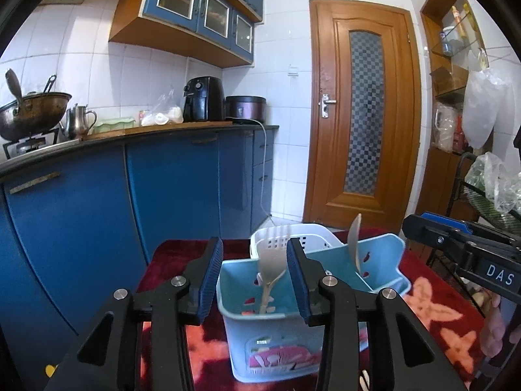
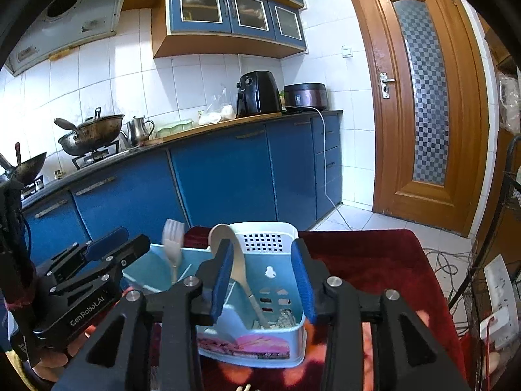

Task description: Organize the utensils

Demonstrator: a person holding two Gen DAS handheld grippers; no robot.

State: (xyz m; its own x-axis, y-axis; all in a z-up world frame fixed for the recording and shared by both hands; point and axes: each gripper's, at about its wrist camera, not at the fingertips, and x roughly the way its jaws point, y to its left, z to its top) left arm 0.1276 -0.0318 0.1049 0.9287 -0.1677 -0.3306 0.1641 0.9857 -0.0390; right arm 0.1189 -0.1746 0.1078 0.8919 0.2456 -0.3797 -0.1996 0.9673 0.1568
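A light blue utensil caddy (image 1: pixel 276 342) with two compartments stands on a red patterned cloth (image 1: pixel 433 312). A pale fork (image 1: pixel 272 260) leans in its left compartment and a pale spoon (image 1: pixel 353 239) in its right one. My left gripper (image 1: pixel 255 277) is open just above the left compartment, with the fork between its fingers but not clamped. In the right wrist view my right gripper (image 2: pixel 263 277) is open over the caddy's right compartment (image 2: pixel 280 325), beside the spoon (image 2: pixel 241 260). The fork (image 2: pixel 172 247) and the left gripper (image 2: pixel 107 251) show to the left.
A white perforated basket (image 1: pixel 312 238) stands right behind the caddy. Blue kitchen cabinets (image 1: pixel 169 189) lie beyond the table, with a wooden door (image 1: pixel 364 114) to the right. A wire rack with plastic bags (image 1: pixel 488 189) stands at the right. Cables and a power strip (image 2: pixel 495 293) lie on the floor.
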